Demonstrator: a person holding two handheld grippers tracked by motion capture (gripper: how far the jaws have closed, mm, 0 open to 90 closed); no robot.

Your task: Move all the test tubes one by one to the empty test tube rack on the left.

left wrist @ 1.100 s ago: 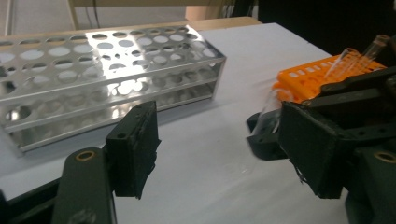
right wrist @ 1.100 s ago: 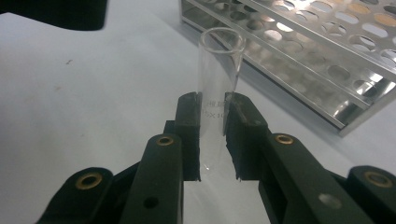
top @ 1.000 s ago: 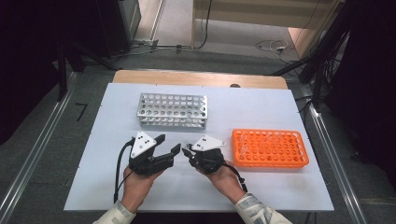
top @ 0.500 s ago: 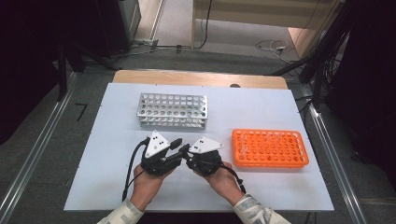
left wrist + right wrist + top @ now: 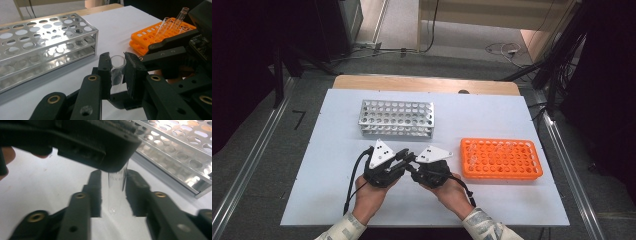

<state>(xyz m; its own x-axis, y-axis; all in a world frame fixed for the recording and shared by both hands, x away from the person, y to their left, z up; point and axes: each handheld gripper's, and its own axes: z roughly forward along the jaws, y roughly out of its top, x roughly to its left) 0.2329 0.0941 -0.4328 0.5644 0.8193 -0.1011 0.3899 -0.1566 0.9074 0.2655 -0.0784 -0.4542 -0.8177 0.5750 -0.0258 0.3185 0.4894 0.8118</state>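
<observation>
A clear glass test tube [image 5: 117, 65] stands upright between the jaws of my left gripper [image 5: 117, 58], which is shut on it near its rim. In the right gripper view the same tube [image 5: 115, 195] hangs between the jaws of my right gripper [image 5: 115, 176]. Those jaws have just been opening, with a thin gap on each side of the glass. In the high view the left gripper [image 5: 404, 156] and the right gripper [image 5: 413, 169] meet tip to tip at the table's front middle.
A silver metal rack [image 5: 397, 118] with empty holes stands behind the grippers. An orange rack [image 5: 501, 158] at the right holds several clear tubes [image 5: 175, 22] along its far side. The white table [image 5: 327, 200] ends close behind the hands.
The left gripper has moved right to meet the right gripper, and its jaws have closed on the tube. The right hand has stayed in place.
</observation>
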